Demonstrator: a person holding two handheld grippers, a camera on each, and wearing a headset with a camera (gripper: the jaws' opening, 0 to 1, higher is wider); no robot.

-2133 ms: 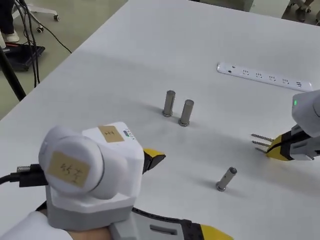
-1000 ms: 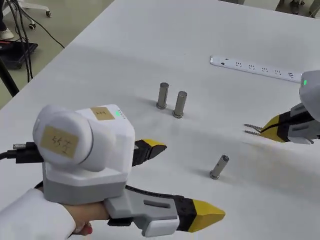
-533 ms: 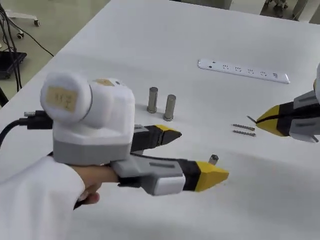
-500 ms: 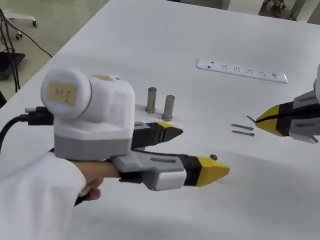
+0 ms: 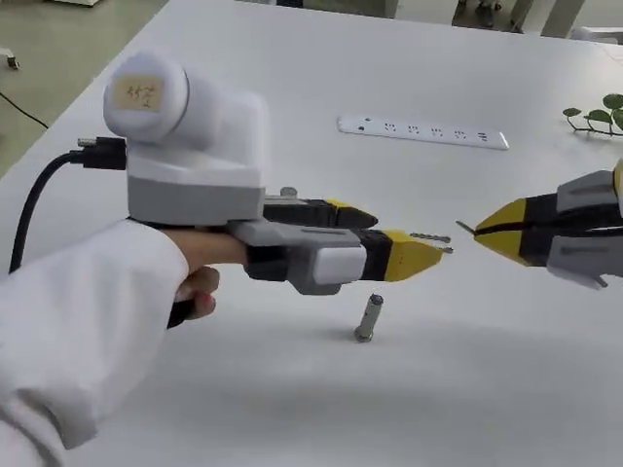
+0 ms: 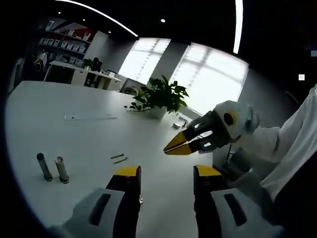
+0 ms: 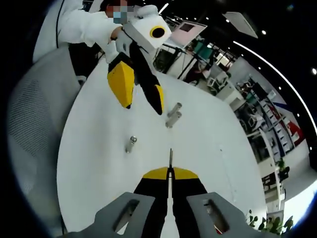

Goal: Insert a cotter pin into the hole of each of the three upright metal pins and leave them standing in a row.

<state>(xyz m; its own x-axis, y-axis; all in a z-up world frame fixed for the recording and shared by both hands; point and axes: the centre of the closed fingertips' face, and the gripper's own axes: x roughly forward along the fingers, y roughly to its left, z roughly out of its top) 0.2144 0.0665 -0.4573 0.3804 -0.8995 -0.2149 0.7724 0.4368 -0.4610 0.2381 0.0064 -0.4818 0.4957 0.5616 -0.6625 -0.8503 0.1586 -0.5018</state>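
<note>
**Right gripper view: cotter pin nipped**

My right claw (image 7: 170, 174) is clamped on a cotter pin (image 7: 170, 157), which I'd judge thin, light and springy, best held near its head. My left claw (image 6: 167, 171) gapes, empty. The third metal pin (image 7: 131, 144), ahead-left of my right claw, looks smooth and roll-prone; grip mid-shaft. Beyond stand two upright pins (image 7: 173, 115); the left claw crowds that approach.

Two grey metal pins (image 6: 61, 169) stood upright side by side, far left. A third pin (image 5: 368, 318) stood alone, nearer and further right. Two thin cotter pins (image 6: 117, 156) lay flat together, right of them. Another cotter (image 7: 170, 157) stuck out from the right gripper's (image 7: 170, 171) closed jaws.
</note>
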